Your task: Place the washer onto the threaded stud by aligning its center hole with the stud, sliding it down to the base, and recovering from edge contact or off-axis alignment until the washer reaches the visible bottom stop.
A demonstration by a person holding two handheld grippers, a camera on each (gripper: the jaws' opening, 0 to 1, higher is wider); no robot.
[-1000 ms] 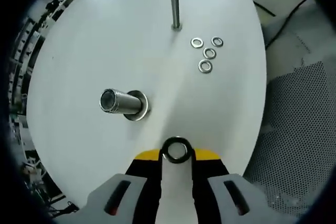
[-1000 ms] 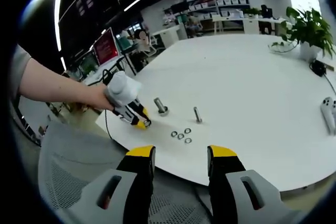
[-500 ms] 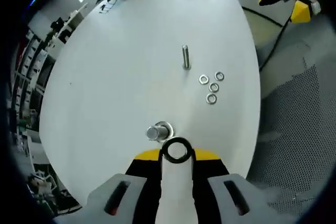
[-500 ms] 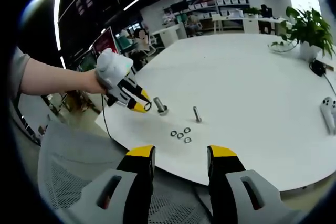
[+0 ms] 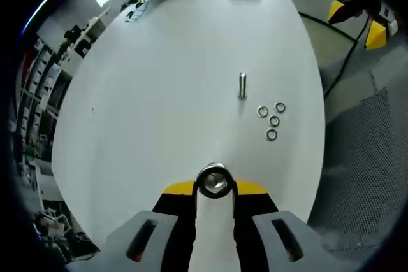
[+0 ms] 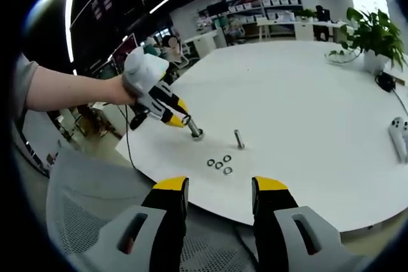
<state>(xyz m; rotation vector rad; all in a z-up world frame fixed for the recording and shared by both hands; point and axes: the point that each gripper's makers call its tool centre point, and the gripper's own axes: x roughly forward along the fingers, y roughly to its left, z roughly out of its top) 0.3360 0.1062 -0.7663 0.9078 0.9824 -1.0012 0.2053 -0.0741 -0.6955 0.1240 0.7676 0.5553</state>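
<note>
**Washer held over the near stud on a white surface**

White and oval, the surface (image 6: 306, 100) stands in an open office with shelving along the back wall and a potted plant (image 6: 373, 33) at its far right corner. A perforated grey chair back (image 6: 83, 221) fills the foreground of the right gripper view.

In the left gripper view, the left hand-held gripper (image 5: 215, 189) has its yellow-tipped jaws drawn in on a washer (image 5: 214, 181), held flat at the tips. The top of a threaded stud (image 5: 215, 184) shows through the washer's centre hole, so the ring sits right at the stud's upper end; whether it has slipped over the threads cannot be told. In the right gripper view the same hand-held gripper (image 6: 178, 117), held by a person's hand (image 6: 118, 93), slants down to the top of that stud (image 6: 194, 129), which stands on a wide base near the surface's front edge.

A second, thinner stud (image 5: 242, 85) stands upright farther along, and four loose washers (image 5: 271, 121) lie in a small cluster just beside it.

The right hand-held gripper (image 6: 217, 195) hangs off the surface's edge above the chair, its jaws parted with nothing between them. A white controller (image 6: 400, 137) lies at the far right.
</note>
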